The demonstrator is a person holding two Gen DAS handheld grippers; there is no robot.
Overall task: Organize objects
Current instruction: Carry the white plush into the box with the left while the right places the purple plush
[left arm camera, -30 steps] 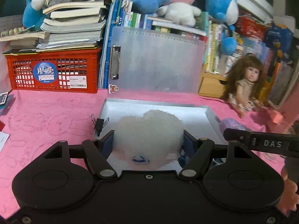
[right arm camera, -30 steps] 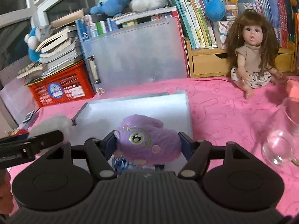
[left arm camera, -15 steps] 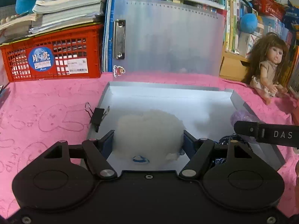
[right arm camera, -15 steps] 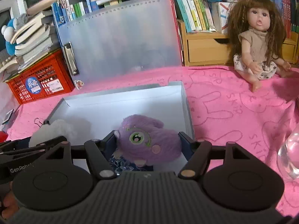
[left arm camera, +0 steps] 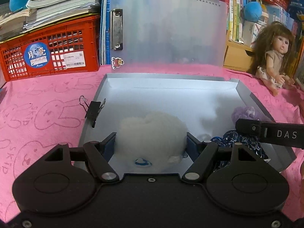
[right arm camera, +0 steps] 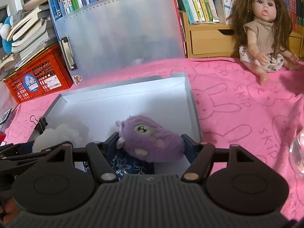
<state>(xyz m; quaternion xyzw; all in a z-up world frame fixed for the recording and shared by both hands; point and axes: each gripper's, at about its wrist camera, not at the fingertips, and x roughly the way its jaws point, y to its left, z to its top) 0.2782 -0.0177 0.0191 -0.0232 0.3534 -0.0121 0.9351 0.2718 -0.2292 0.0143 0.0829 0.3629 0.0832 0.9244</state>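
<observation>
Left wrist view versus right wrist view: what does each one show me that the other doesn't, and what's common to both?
Only the left wrist view shows the left gripper clamped on the white plush. Only the right wrist view shows the right gripper clamped on the purple plush, its face visible, and a glass object at the right edge. Both show the grey tray, binder clip, blue patterned pouch, red crate and doll.
</observation>
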